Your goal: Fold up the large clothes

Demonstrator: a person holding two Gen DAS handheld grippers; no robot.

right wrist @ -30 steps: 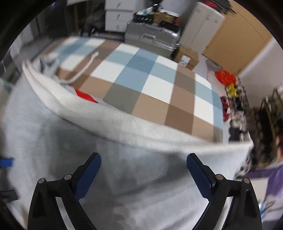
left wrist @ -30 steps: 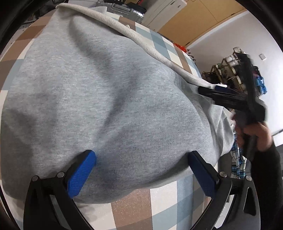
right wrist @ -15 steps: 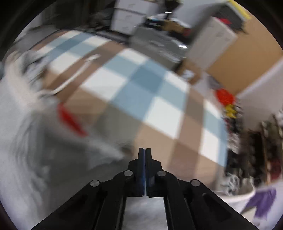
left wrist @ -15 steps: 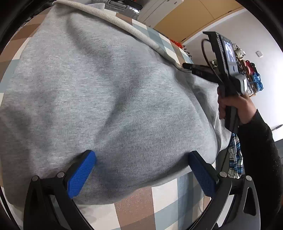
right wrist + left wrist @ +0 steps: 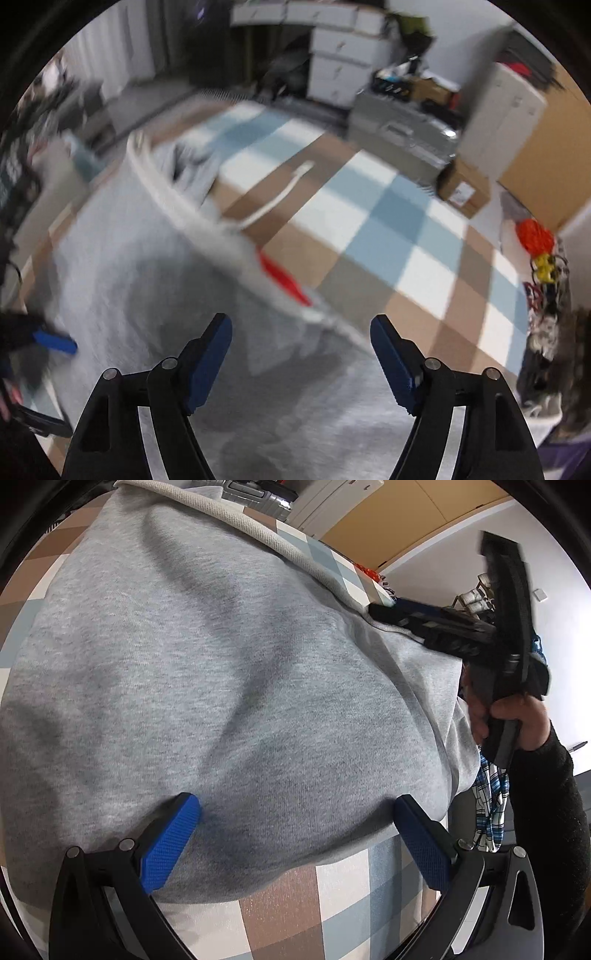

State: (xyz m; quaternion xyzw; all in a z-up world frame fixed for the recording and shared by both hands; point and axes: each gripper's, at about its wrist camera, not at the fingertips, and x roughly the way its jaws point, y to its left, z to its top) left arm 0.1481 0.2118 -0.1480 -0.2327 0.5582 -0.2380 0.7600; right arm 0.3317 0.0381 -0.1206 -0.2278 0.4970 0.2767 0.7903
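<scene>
Grey sweatshirt [image 5: 229, 686] blurred in right view, right tool [image 5: 301, 354] just spread, left tool [image 5: 295, 834] released.

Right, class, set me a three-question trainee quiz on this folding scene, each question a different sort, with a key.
1. True or false: the left hand-held gripper has its pads clamped shut on the grey sweatshirt.
2. Multiple choice: the checked cloth under the sweatshirt is A) red and black, B) blue, brown and white, C) plain green.
3. Fill in: in the right wrist view, the right hand-held gripper has its jaws ____, with nothing pinched between the pads.

Key: 1 false, the pads stand wide apart over the fabric; 2 B; 3 open, having just been opening.
</scene>
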